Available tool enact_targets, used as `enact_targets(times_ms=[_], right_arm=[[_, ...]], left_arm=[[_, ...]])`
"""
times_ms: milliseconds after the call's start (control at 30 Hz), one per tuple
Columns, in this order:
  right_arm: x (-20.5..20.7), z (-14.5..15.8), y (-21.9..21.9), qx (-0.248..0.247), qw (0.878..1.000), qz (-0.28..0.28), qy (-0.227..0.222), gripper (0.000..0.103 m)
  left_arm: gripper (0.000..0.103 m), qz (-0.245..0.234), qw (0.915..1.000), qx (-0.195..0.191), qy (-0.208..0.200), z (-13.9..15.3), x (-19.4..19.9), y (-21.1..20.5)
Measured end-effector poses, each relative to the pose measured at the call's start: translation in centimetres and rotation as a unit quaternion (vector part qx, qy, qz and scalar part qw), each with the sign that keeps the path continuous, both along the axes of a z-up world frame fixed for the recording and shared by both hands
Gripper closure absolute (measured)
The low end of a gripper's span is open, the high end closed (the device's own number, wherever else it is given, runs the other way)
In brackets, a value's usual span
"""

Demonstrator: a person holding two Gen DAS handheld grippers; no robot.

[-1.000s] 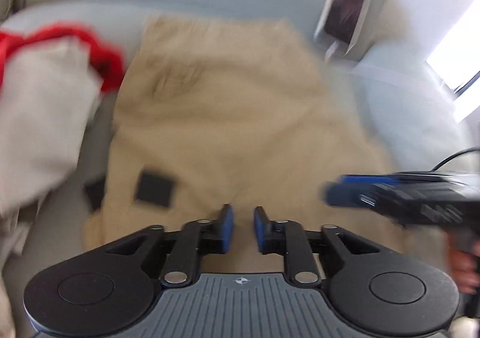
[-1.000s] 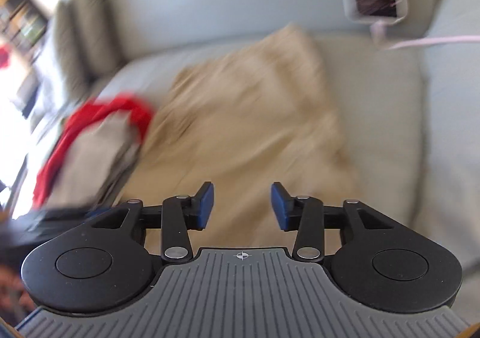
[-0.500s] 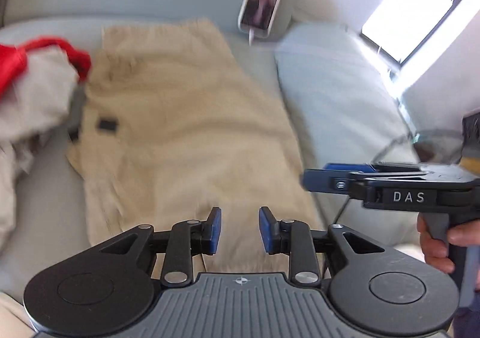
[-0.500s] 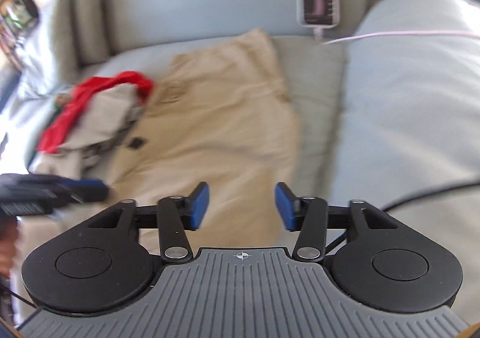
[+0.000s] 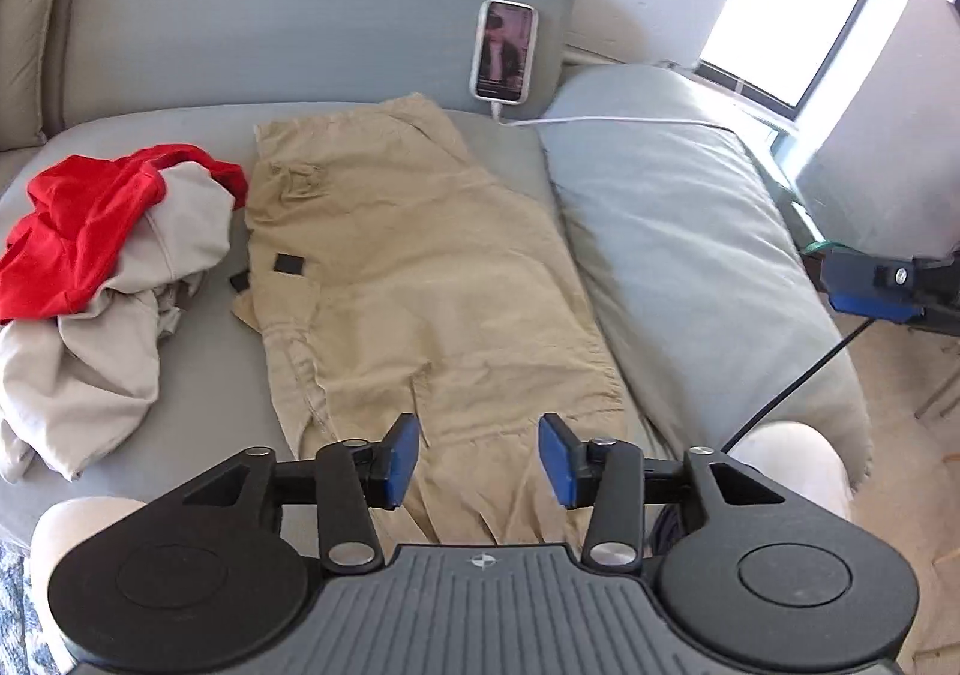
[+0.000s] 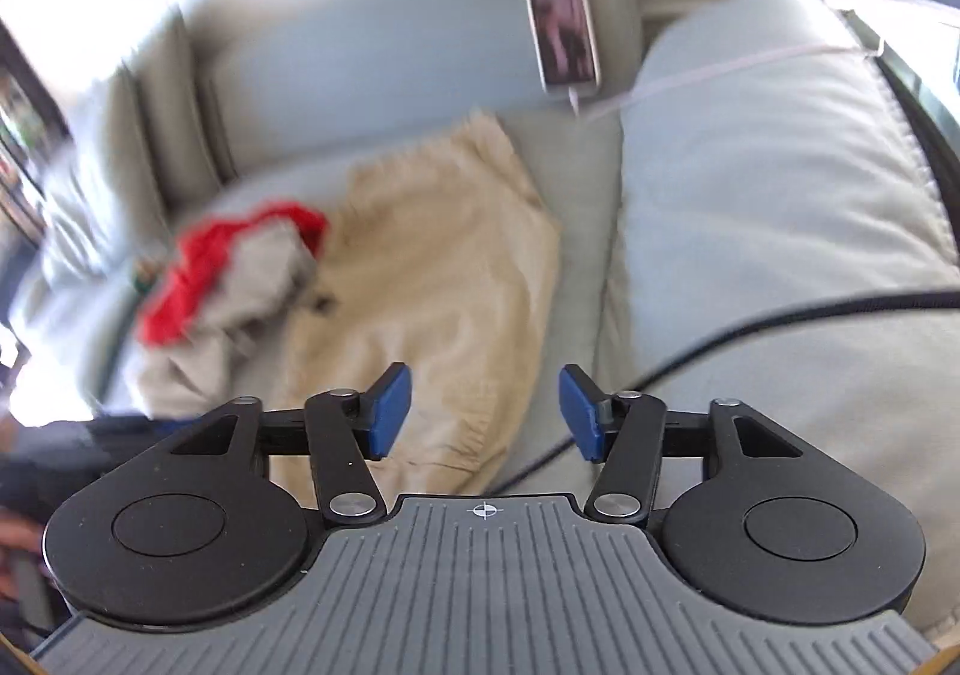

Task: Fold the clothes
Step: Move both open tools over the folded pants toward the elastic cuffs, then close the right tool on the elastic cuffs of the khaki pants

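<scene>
Facing you: tan shorts point(image 5: 414, 267) flat on couch point(image 5: 690, 231) | soft, light, floppy; pinch near hem corners | left gripper point(image 5: 477, 460) wide, empty | right gripper point(image 6: 485, 416) wide, empty

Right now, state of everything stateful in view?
left gripper: open, empty
right gripper: open, empty
khaki trousers: spread flat, folded lengthwise
red garment: crumpled, unfolded
grey garment: crumpled, unfolded
phone: screen on, cable plugged in
</scene>
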State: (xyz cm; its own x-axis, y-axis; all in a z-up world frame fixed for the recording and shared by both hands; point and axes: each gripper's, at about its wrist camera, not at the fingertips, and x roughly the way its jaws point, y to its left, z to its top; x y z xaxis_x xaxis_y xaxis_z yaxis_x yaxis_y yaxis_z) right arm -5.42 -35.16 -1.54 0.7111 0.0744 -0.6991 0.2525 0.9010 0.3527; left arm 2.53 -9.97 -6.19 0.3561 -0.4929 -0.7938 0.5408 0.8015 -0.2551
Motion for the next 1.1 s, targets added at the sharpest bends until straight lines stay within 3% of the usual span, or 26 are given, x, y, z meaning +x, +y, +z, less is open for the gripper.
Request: enact_targets(times_ms=[67,133,267,333,467,533,633,733,1100], right_arm=[[-2.4,1.5,-0.7,0.047,0.999,0.004,-0.026,0.027],[-4.3,1.7,-0.7,0.101,0.994,0.007,-0.034,0.026],[-6.1,-0.6,0.4,0.133,0.991,0.000,-0.015,0.019],[-5.9,-3.0,0.8,0.152,0.988,-0.010,0.010,0.019],[-3.5,-9.7,1.7,0.200,0.978,-0.023,0.063,0.030],[-2.5,-12.2,2.4,0.205,0.973,-0.026,0.099,0.032],[-1.6,-14.0,3.7,0.199,0.973,-0.008,0.117,0.032],[-0.8,-14.3,3.7,0.183,0.977,-0.006,0.110,0.031],[1.5,-17.0,0.9,0.185,0.977,-0.019,0.107,0.030]], left_arm=[[0.052,0.000,0.9993,-0.003,0.038,-0.5,-0.9,1.2],[0.053,0.012,0.9979,0.005,0.064,-1.6,-1.5,2.4],[0.060,0.025,0.9971,0.006,0.072,-4.2,-1.8,3.3],[0.064,0.022,0.9980,0.004,0.059,-5.1,-1.5,2.4],[0.076,0.015,0.9976,0.047,0.048,-6.5,-1.3,0.5],[0.076,0.012,0.9971,0.063,0.041,-7.0,-1.2,-0.1],[0.073,0.014,0.9963,0.080,0.028,-7.4,-0.9,-0.5],[0.064,0.023,0.9962,0.082,0.018,-7.6,-0.1,-0.8],[0.063,0.009,0.9967,0.080,0.004,-8.7,2.3,-2.4]])
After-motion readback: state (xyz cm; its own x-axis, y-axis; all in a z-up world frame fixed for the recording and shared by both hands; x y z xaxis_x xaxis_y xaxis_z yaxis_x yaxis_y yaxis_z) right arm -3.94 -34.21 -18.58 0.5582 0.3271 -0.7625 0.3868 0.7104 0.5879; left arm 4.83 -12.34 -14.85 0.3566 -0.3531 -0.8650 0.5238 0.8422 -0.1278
